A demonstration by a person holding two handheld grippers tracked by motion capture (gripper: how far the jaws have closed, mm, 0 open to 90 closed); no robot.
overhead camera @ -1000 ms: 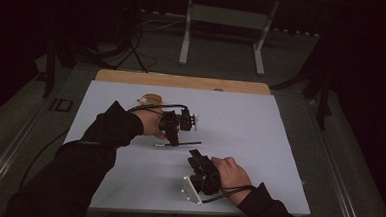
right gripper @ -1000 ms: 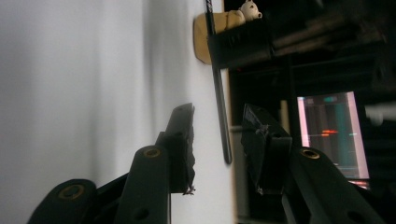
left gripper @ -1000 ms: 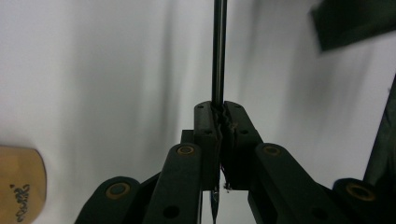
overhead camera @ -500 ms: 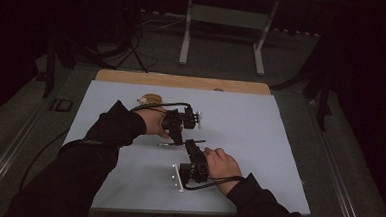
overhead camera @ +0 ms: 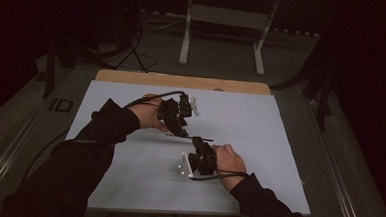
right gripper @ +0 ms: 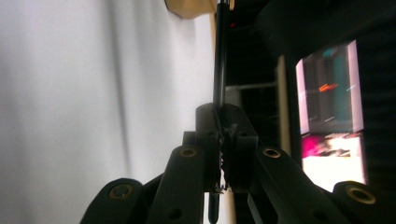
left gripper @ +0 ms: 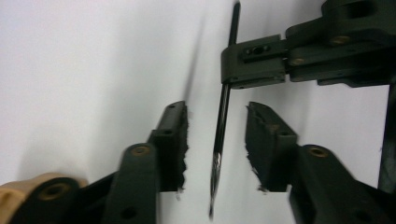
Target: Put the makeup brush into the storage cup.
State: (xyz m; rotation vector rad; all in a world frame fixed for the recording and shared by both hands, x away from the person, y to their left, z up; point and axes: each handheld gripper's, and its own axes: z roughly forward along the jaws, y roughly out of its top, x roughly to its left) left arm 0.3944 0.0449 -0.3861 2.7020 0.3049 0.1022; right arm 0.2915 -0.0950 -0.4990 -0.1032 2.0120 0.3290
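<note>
While our right hand-held gripper (right gripper: pixel 219 140) pinches a thin black rod (left gripper: pixel 223 112) mid-frame, our left hand-held gripper (left gripper: pixel 217 144) gapes wide around it.

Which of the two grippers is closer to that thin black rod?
Right. The right gripper is clamped on the thin black rod; the left gripper is open, its jaws on either side of the rod without touching.

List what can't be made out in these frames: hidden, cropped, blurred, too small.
- Thin black rod: lower tip blurred in the left gripper view; its kind cannot be told.
- Rod's near end: hidden between the shut right gripper jaws, right gripper view.
- Rod in high view: too small, partly behind the left gripper.
- Bright screen: blurred, unreadable.
</note>
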